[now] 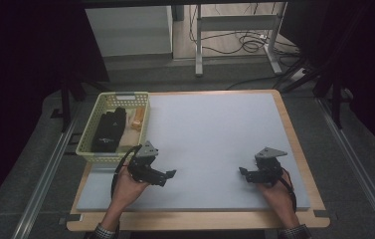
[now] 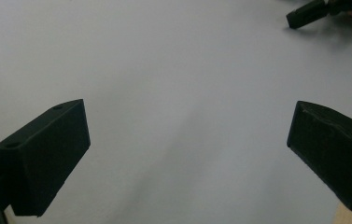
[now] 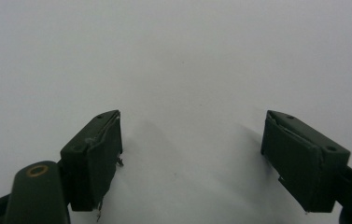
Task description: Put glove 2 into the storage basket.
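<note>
My left gripper [image 1: 169, 176] rests low over the grey mat [image 1: 210, 134] at the front left, held in a hand, pointing right. Its jaws stand wide apart in the left gripper view [image 2: 187, 154] with bare mat between them. My right gripper [image 1: 243, 173] sits at the front right, pointing left toward the other one. Its jaws are also spread [image 3: 192, 154] with nothing between them. The right gripper's tip [image 2: 304, 14] shows at the top right of the left gripper view.
A pale yellow basket [image 1: 91, 144] stands at the mat's left edge, just behind my left gripper, holding a black object [image 1: 109, 130] and an orange piece [image 1: 137, 119]. The wooden table edge [image 1: 195, 220] frames the mat. A desk frame and cables lie beyond.
</note>
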Motion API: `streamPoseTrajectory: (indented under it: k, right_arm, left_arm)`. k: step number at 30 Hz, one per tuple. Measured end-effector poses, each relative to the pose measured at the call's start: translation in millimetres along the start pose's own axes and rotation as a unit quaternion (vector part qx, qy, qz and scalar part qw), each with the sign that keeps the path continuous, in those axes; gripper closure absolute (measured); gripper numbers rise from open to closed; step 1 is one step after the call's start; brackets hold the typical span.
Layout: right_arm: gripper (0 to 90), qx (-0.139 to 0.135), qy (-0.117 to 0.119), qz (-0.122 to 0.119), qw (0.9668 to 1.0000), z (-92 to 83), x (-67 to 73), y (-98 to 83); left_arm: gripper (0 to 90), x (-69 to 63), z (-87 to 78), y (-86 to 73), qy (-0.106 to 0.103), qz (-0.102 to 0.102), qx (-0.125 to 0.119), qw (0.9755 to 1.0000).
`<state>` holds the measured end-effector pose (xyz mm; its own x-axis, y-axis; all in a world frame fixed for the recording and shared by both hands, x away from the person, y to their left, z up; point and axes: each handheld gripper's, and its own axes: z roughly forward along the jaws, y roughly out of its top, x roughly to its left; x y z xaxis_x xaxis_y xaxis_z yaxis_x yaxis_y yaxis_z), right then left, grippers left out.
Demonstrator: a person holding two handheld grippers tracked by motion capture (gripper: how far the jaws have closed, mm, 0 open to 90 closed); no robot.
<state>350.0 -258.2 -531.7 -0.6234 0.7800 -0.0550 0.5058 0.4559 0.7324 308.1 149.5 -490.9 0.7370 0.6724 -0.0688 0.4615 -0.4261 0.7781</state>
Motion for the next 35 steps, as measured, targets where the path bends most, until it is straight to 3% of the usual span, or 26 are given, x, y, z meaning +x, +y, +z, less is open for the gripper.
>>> streamPoseTrajectory:
  k: [10, 17, 22, 35]
  right_arm:
    - [20.0, 0.0, 0.0, 0.0, 1.0, 0.1, 0.1, 0.0]
    - [19.7, 0.0, -0.001, 0.0, 1.0, 0.1, 0.1, 0.1]
    - [19.7, 0.0, -0.001, 0.0, 1.0, 0.1, 0.1, 0.1]
    - [19.7, 0.0, -0.001, 0.001, 1.0, 0.2, 0.0, -0.1]
  left_arm:
    - [0.0, 0.0, 17.2, -34.0, 0.001, -0.007, 0.02, 0.9998]
    - [0.0, -1.7, 24.2, -47.2, 0.01, -0.005, 0.037, 0.9992]
    - [0.0, -3.9, 30.6, -51.8, 0.022, 0.008, 0.065, 0.9976]
    - [0.0, -3.8, 30.5, -52.6, 0.022, 0.005, 0.065, 0.9976]
